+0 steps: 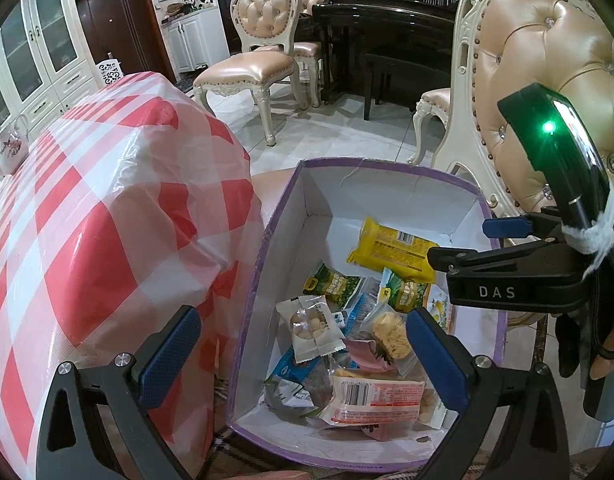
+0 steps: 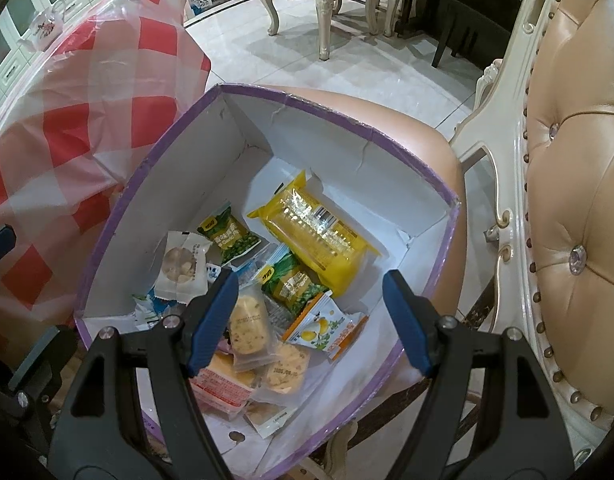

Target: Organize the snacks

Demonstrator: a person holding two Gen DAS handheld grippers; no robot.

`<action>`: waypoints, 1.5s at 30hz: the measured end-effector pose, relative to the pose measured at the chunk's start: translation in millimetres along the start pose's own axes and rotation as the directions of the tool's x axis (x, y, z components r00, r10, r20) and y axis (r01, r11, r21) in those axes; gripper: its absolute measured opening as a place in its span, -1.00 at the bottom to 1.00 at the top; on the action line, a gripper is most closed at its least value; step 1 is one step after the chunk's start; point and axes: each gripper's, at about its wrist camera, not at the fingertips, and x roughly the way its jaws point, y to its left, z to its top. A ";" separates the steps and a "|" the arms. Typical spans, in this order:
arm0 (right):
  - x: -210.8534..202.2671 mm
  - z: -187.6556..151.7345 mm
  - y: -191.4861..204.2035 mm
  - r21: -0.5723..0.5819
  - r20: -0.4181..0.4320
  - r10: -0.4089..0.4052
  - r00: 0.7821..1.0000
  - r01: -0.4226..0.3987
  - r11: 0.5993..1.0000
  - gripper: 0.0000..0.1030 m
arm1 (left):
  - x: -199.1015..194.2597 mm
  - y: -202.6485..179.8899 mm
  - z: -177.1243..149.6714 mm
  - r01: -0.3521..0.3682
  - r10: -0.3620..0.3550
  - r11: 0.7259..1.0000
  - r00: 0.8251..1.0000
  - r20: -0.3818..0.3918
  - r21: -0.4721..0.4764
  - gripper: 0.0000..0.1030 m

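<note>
Right wrist view: white cardboard box with purple rim (image 2: 439,236) on chair seat, holding crinkly foil snack packets.
Yellow plastic packet (image 2: 315,236): light, slippery; grip mid-body.
Right gripper (image 2: 311,320): apart, empty.
Left gripper (image 1: 303,356): apart, empty.

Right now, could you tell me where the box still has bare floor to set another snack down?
Inside the box, the floor is bare along the right wall, beside the yellow packet and the orange sachet, and in the far left corner behind the green pea packet. The near left half is piled with wrappers.
</note>
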 end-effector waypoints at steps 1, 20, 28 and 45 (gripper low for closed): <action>-0.1 -0.1 -0.2 0.002 0.000 0.000 1.000 0.000 1.000 0.50 | 1.0 -0.3 -0.1 0.000 0.000 1.000 1.000 -0.001 -0.001 1.00; 3.2 -3.2 1.1 0.017 -0.019 0.007 1.000 -0.007 1.000 0.50 | 1.3 -0.5 -0.7 -0.002 0.002 1.000 1.000 -0.005 -0.001 1.00; 3.9 -3.4 0.6 0.024 -0.024 0.009 1.000 -0.009 1.000 0.50 | 2.9 -0.5 -2.2 -0.004 0.004 1.000 1.000 -0.010 -0.001 1.00; 5.0 -3.2 -1.3 0.047 -0.026 0.021 0.999 -0.020 0.999 0.50 | 3.3 0.9 -1.2 -0.017 0.017 1.000 1.000 -0.019 0.002 1.00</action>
